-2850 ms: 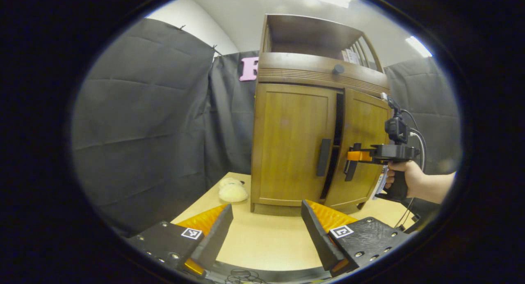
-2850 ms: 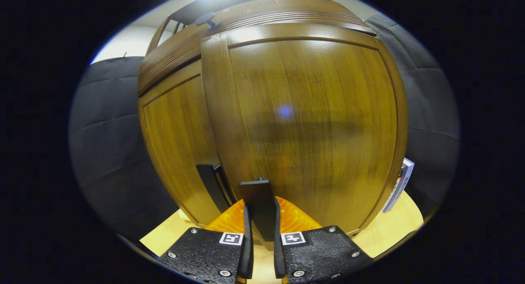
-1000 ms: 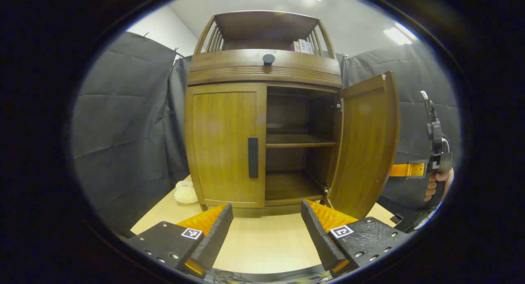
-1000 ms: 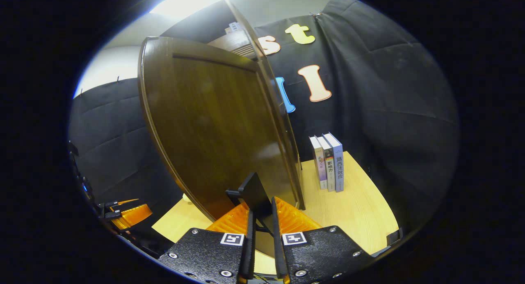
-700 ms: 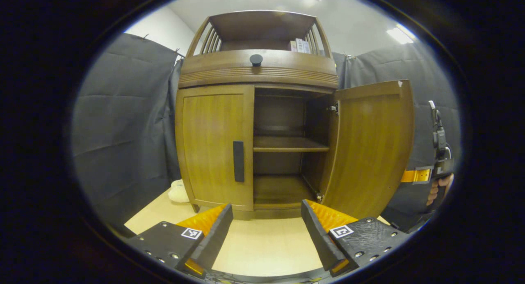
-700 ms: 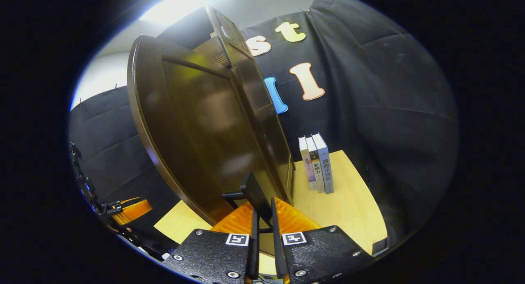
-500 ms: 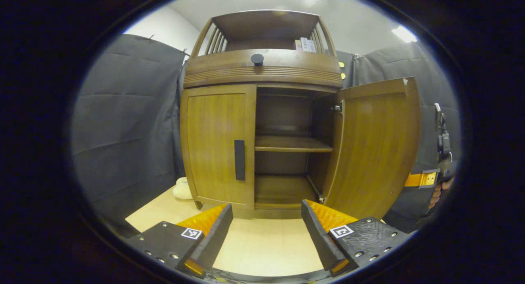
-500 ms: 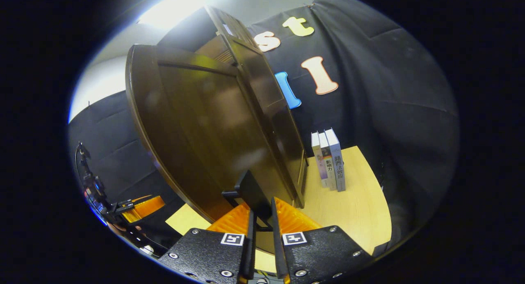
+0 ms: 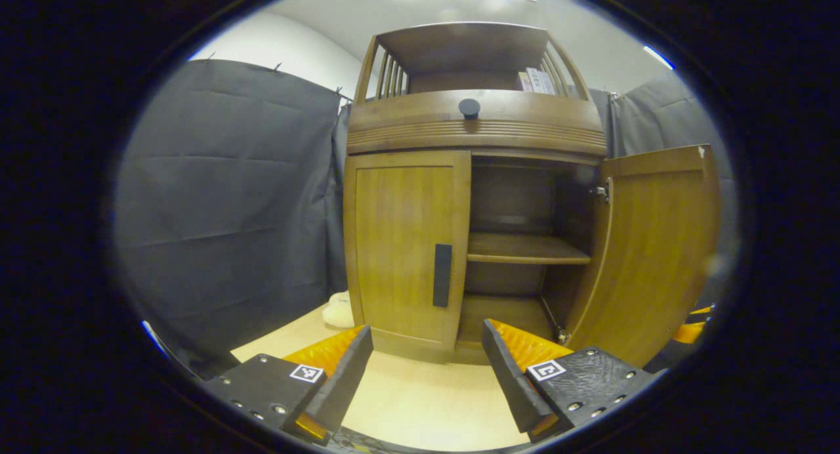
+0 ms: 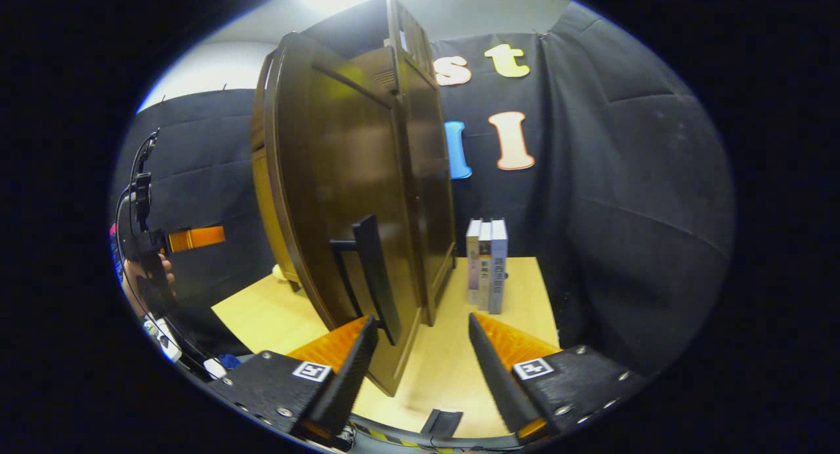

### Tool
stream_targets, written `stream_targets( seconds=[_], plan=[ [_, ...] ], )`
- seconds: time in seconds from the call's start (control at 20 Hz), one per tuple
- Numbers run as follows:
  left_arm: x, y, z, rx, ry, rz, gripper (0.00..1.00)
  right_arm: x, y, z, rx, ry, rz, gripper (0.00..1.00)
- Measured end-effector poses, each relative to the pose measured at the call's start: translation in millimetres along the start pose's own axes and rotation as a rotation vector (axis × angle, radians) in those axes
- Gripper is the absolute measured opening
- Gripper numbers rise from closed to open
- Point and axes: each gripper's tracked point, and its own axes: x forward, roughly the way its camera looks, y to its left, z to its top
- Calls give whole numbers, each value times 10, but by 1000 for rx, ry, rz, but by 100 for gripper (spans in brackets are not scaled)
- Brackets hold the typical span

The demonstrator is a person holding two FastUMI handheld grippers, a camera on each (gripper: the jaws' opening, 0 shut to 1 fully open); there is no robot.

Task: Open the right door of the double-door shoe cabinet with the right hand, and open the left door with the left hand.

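The wooden shoe cabinet (image 9: pixel 472 123) stands on a light table. Its right door (image 9: pixel 650 250) is swung wide open, baring the inner shelf (image 9: pixel 525 249). The left door (image 9: pixel 403 244) is closed, its dark handle (image 9: pixel 442 275) near the middle seam. My left gripper (image 9: pixel 426 369) is open, short of the cabinet and below that handle. In the right gripper view the open right door (image 10: pixel 348 198) is seen edge-on with its dark handle (image 10: pixel 374 277) just ahead of my open right gripper (image 10: pixel 420 355), apart from it. The left gripper (image 10: pixel 193 237), held by a hand, shows far left.
Three upright books (image 10: pixel 487 264) stand on the table (image 10: pixel 518 290) beside the cabinet's right side. A pale soft object (image 9: pixel 338 309) lies by the cabinet's left foot. Black cloth walls close in behind and on both sides.
My right gripper has let go of the right door's handle and opened, backing off a little. The right door swung fully open. The left gripper view shifted left.
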Motion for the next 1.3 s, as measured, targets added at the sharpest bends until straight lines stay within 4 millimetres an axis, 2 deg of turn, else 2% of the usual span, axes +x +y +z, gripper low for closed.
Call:
stream_targets(
  seconds=[0.05, 0.1, 0.15, 0.2, 0.25, 0.3, 0.35, 0.4, 0.45, 0.5, 0.55, 0.6, 0.65, 0.7, 0.75, 0.9, 0.95, 1.0, 1.15, 1.2, 1.3],
  plan=[
    [127, 22, 60, -3, -4, -9, 100, -20, -68, 7, 16, -1, -57, 92],
    [274, 25, 160, -6, -19, -29, 100, -50, -112, 27, 39, -6, -106, 96],
    [422, 10, 260, -6, -39, -51, 96, -89, -146, 50, 59, -27, -151, 95],
    [586, 8, 307, -3, -49, -74, 96, -127, -178, 83, 70, -51, -200, 91],
    [768, -7, 343, 1, -47, -99, 100, -176, -243, 94, 76, -65, -259, 95],
    [949, -36, 392, 5, -49, -132, 100, -252, -287, 129, 80, -78, -321, 90],
    [1096, -65, 446, 6, -55, -160, 96, -329, -310, 195, 85, -101, -376, 95],
    [1267, -79, 480, 7, -58, -186, 100, -384, -309, 253, 92, -127, -424, 95],
    [1419, -100, 466, 9, -50, -209, 100, -448, -292, 288, 102, -150, -467, 99],
    [1544, -124, 405, 9, -42, -233, 100, -511, -241, 342, 109, -173, -508, 91],
    [1681, -156, 381, 7, -32, -253, 100, -577, -170, 397, 115, -193, -549, 95],
    [1803, -184, 302, 8, -21, -274, 100, -637, -110, 448, 121, -212, -585, 91],
    [1922, -190, 256, 15, -13, -281, 100, -740, -29, 462, 127, -227, -614, 91],
    [2024, -219, 206, 20, -4, -286, 100, -798, 49, 483, 134, -235, -636, 95],
    [2118, -264, 163, 23, 8, -299, 100, -825, 109, 501, 141, -238, -655, 95],
    [2405, -487, 125, 37, 44, -330, 83, -917, 292, 464, 174, -232, -710, 95],
    [2534, -580, 59, 26, 58, -340, 77, -948, 368, 455, 185, -236, -725, 95],
    [2550, -614, 28, 16, 70, -355, 70, -977, 439, 446, 194, -239, -736, 91],
    [2588, -711, -48, 19, 51, -372, 51, -982, 636, 325, 200, -231, -756, 91],
    [2485, -646, -33, 41, 31, -374, 44, -973, 693, 296, 198, -228, -756, 95],
    [2476, -616, -32, 22, 27, -386, 31, -931, 810, 266, 197, -225, -749, 95]
  ],
)
